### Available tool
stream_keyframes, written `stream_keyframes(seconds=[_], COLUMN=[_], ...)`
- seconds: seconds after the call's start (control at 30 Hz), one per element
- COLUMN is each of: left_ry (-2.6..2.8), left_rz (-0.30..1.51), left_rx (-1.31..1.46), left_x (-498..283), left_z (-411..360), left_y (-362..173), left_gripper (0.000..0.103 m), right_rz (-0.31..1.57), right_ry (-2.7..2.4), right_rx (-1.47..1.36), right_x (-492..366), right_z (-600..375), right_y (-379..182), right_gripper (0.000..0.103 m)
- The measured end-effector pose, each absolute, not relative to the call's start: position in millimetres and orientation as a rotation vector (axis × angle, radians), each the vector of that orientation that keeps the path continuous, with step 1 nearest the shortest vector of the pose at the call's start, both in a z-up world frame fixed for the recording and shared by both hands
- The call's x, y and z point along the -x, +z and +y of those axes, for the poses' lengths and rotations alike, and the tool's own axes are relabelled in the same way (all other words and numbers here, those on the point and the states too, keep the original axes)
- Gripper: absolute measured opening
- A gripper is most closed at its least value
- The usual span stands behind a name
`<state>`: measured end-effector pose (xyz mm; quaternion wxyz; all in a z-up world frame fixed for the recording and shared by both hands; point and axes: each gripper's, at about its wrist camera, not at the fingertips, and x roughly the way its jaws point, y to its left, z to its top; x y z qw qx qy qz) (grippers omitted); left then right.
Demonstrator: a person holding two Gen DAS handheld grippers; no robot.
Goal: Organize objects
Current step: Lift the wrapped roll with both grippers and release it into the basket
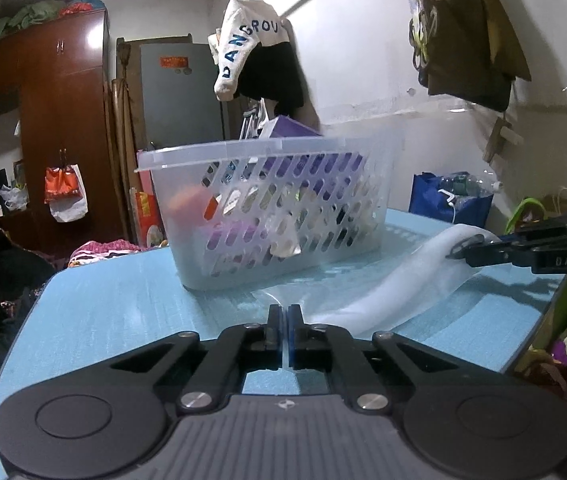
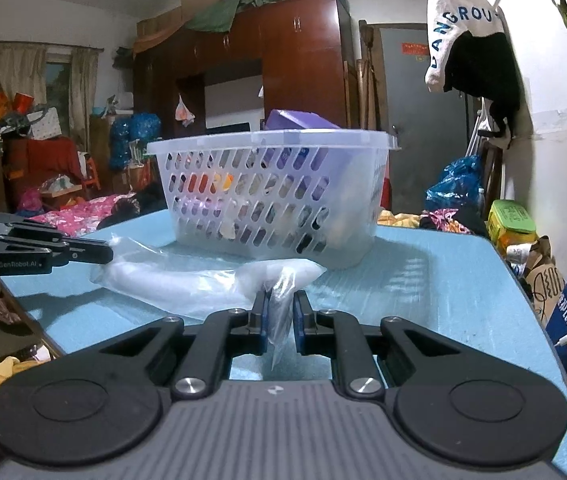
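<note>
Clear plastic bag of white stuff (image 2: 203, 280) lying on pale blue desk (image 2: 423, 280), just in front of translucent perforated basket (image 2: 275, 196). Right gripper (image 2: 280, 316) pinching bag end; left gripper (image 1: 285, 320) jaws pressed together, empty. Lift slowly, clear rim, drop inside.

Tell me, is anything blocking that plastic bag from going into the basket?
Nothing visible lies between them. The plastic bag, pinched in the right claw, rests on the blue table just before the basket, whose open top shows a purple box sticking out.
</note>
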<state>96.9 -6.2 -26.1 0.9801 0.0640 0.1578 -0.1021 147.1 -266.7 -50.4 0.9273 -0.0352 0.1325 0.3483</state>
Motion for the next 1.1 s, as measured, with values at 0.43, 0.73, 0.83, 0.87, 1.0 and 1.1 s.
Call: stream_keyframes(seconds=[0.43,0.73,0.83,0.87,1.0,1.1], left_ry=[-0.184,-0.159,-0.15,-0.15,-0.145,-0.145], left_rz=[0.117,0.138,0.182,0.199,0.247,0.276], left_rx=[-0.19,-0.173,-0.168,-0.167,-0.144,-0.131], left_x=[-87,-164,-188,-194,-208,-214], left_z=[-18,-7,-2,1,13,20], left_y=[72,136,132,129,115,104], left_gripper=[0.005,0.005,0.005,0.005,0.005,0.005], right_rz=[0.095,0.114,0.139,0.15,0.184,0.225], right_ry=[0.707,0.671,0.656,0.656,0.667,0.672], right_rx=[0.116,0.101,0.104,0.102,0.097,0.109], right_x=[-156,-221,-236,-240,-240,-243], right_z=[-248,-214,-205,-204,-205,-206], right_y=[44,86,79,75,61,53], right_gripper=[0.013,0.012,0.012,0.012,0.012,0.012])
